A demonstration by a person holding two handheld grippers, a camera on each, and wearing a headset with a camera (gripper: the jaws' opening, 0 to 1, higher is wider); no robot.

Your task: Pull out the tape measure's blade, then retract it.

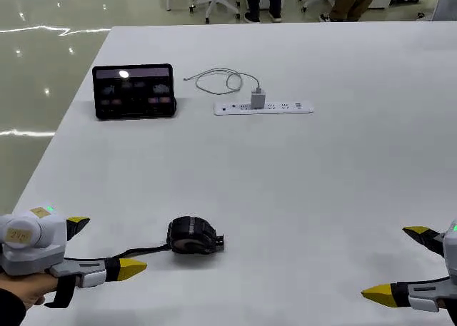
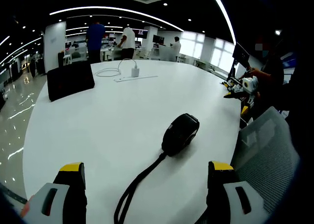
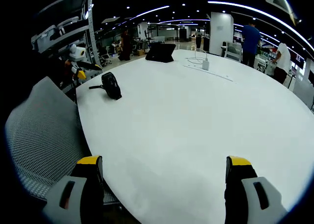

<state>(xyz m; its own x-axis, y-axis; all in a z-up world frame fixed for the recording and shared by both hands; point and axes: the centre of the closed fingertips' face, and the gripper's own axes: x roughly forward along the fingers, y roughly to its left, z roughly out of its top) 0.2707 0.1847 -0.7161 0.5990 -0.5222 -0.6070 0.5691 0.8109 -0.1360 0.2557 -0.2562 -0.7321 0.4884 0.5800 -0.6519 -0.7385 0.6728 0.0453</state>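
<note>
A black tape measure (image 1: 193, 236) lies on the white table (image 1: 285, 169), its black wrist strap trailing left toward my left gripper (image 1: 108, 246). That gripper is open, its yellow-tipped jaws spread just left of the strap's end. In the left gripper view the tape measure (image 2: 180, 133) sits ahead between the jaws, strap (image 2: 140, 185) running back toward me. My right gripper (image 1: 403, 265) is open at the table's near right edge, far from the tape measure (image 3: 111, 85), which the right gripper view shows at the left. No blade is drawn out.
A dark tablet (image 1: 133, 91) stands at the far left of the table. A white power strip (image 1: 264, 107) with a charger and coiled cable (image 1: 218, 81) lies behind the middle. A grey mesh chair (image 3: 44, 136) is by the near edge. People stand in the background.
</note>
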